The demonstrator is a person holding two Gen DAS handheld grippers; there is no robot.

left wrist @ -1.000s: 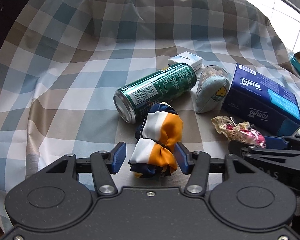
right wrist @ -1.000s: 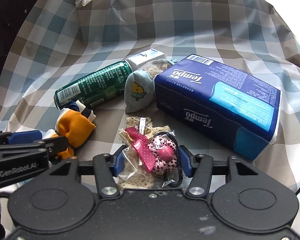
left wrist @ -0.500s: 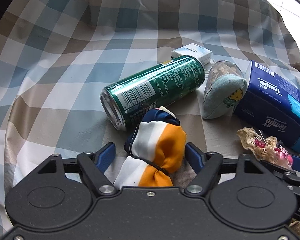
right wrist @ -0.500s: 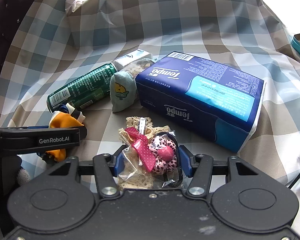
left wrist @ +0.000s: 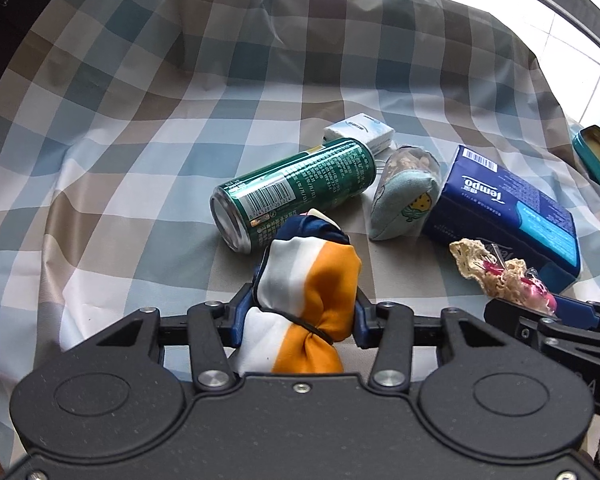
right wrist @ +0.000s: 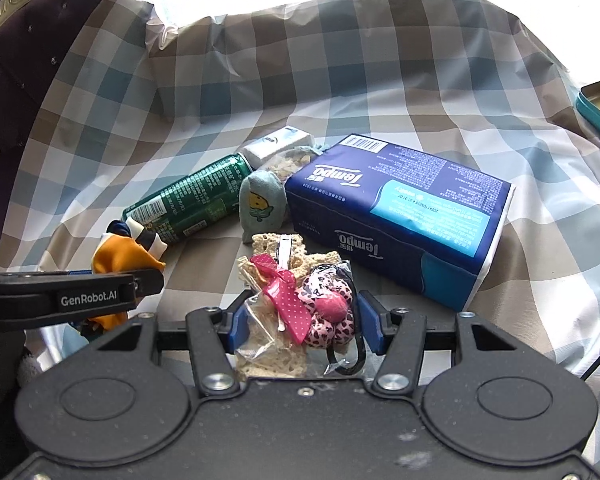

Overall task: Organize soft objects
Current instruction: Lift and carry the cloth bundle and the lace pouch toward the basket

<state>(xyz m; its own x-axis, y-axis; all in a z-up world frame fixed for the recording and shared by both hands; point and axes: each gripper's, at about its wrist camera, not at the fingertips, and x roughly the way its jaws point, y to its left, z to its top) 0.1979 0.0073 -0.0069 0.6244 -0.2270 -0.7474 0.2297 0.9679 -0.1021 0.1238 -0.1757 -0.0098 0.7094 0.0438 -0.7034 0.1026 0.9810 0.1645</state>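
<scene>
Blue pads of the left gripper [left wrist: 299,318] pinch an orange, white and navy scarf [left wrist: 306,298] squarely between them, its far end beside a green can [left wrist: 296,192]. The right gripper [right wrist: 305,322] clamps a bagged hair tie [right wrist: 300,312] likewise, near a tissue pack [right wrist: 400,212] on the checked cloth [right wrist: 380,80].

"tempo" on tissue pack [right wrist: 400,204]; "genrobot.ai" on left claw [right wrist: 100,296]
</scene>
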